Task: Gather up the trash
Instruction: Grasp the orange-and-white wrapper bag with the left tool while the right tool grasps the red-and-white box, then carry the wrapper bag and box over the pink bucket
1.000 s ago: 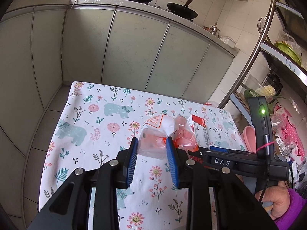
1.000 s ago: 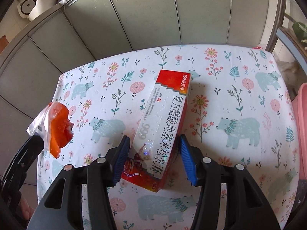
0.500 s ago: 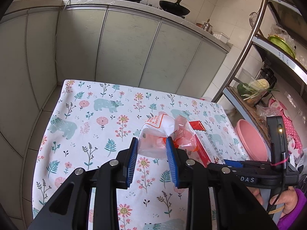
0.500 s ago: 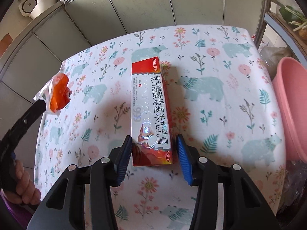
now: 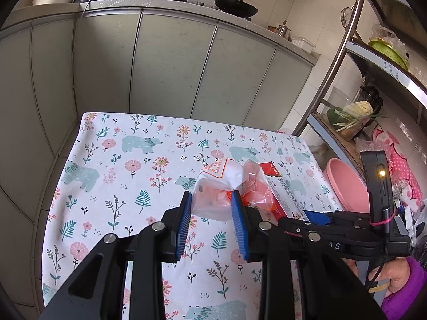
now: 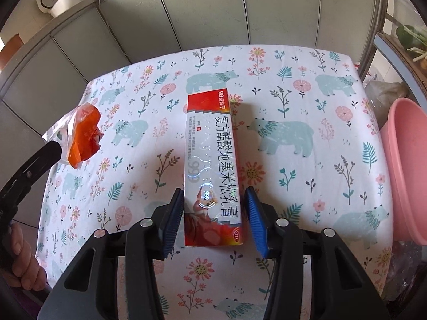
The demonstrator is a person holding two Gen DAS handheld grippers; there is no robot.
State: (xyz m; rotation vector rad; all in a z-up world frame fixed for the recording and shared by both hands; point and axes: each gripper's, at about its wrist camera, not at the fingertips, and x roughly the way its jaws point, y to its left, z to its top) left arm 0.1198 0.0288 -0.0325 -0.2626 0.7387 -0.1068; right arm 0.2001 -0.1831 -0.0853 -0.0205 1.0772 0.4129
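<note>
A crumpled clear plastic bag (image 5: 221, 178) with orange and white wrapping inside hangs above the floral tablecloth (image 5: 128, 181). My left gripper (image 5: 211, 197) is shut on it. In the right wrist view the bag (image 6: 82, 133) sticks out at the left, at the tip of the left gripper's black finger (image 6: 40, 157). A long red and white medicine box (image 6: 210, 146) lies lengthwise on the cloth. My right gripper (image 6: 213, 192) is shut on its near end, blue pads against both long sides. In the left wrist view the box (image 5: 277, 184) lies just behind the bag.
A pink basin (image 6: 403, 165) stands beside the table's right edge. A metal shelf rack with vegetables (image 5: 352, 117) rises at the right. Grey cabinets (image 5: 173, 66) stand behind the table, with pans on the counter. A person's hand (image 6: 21, 266) holds the left gripper's handle.
The right gripper's pads have closed in on the box, which now sits straight between them instead of skewed. The left gripper still holds the bag and has shifted a little across the table.
</note>
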